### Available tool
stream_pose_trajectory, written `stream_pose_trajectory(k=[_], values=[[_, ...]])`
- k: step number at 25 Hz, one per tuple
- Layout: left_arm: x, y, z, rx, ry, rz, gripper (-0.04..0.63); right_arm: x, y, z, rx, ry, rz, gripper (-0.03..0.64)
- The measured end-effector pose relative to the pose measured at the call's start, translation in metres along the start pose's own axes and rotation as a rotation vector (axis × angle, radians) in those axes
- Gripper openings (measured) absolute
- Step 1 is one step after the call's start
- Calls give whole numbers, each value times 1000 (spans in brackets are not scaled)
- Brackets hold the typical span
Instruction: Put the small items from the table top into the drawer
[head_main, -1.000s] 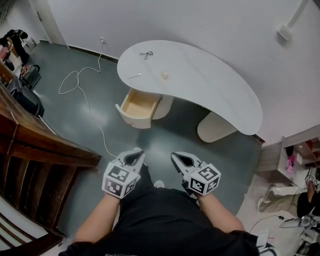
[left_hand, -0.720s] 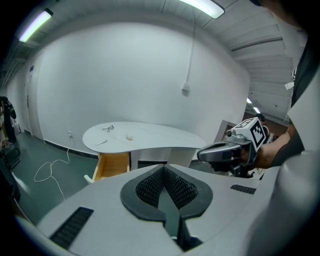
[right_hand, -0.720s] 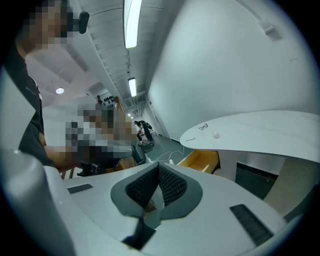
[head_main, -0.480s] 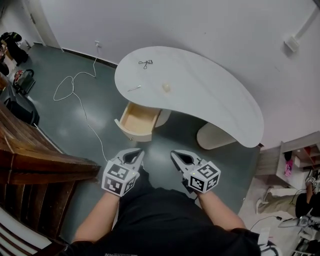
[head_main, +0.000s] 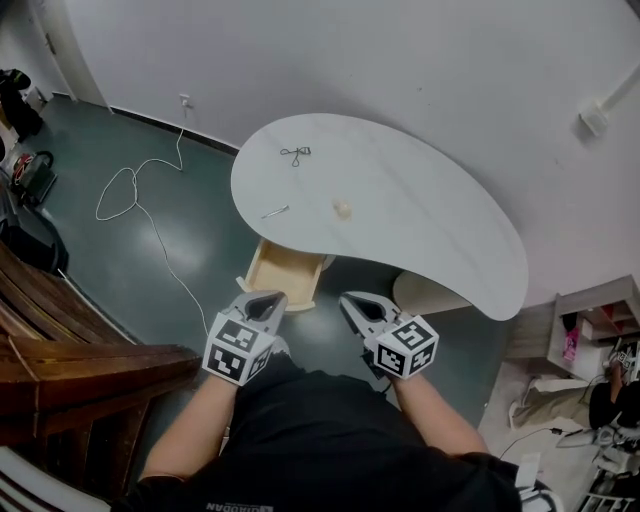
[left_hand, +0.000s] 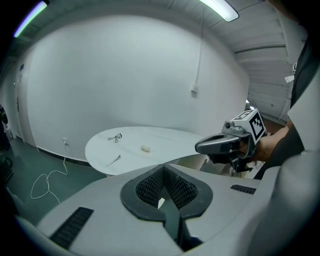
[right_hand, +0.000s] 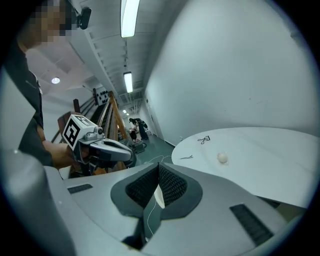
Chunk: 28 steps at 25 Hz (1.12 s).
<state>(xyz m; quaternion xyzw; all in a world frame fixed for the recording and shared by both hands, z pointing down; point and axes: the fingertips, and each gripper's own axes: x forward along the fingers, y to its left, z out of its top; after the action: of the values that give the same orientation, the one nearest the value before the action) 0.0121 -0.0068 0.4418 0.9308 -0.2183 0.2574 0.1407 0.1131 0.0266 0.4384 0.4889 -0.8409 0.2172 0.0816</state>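
The white kidney-shaped table (head_main: 430, 215) carries an eyelash curler (head_main: 295, 154), a thin metal tweezer-like piece (head_main: 274, 212) and a small cream ball (head_main: 343, 208). Under its near left edge an empty wooden drawer (head_main: 283, 272) stands pulled out. My left gripper (head_main: 263, 302) and right gripper (head_main: 356, 303) hang side by side near my body, short of the table, both shut with nothing in them. The left gripper view shows its jaws (left_hand: 163, 170) closed, the curler (left_hand: 115, 137), the metal piece (left_hand: 113, 160) and the ball (left_hand: 145, 148) far ahead. From the right gripper (right_hand: 159, 172) the ball (right_hand: 222, 158) lies ahead.
A white cable (head_main: 130, 190) snakes over the dark green floor left of the table. A brown wooden stair rail (head_main: 70, 350) runs along the left. The table's cream pedestal (head_main: 425, 288) stands right of the drawer. Shelves and clutter (head_main: 590, 330) sit at the far right.
The table and drawer have slid lower and nearer in the head view, as I have come closer to them. Both grippers stay shut in front of my body.
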Motion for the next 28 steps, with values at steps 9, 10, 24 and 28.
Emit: stream_pose_trajectory(k=[9,10,24,28], values=[[18,75,16,42,25,-43,15,68,-27,15,28,22,-88,-2],[20,80,17,43,25,-46,15,71,-29,15,29,27,-94,-2],[28,116,14,-24,6,-21,15,89,-103,22,-18,102,-251,0],[30,128,17,-55,-2,31,15,102,-133,34,-40,121,-252,0]])
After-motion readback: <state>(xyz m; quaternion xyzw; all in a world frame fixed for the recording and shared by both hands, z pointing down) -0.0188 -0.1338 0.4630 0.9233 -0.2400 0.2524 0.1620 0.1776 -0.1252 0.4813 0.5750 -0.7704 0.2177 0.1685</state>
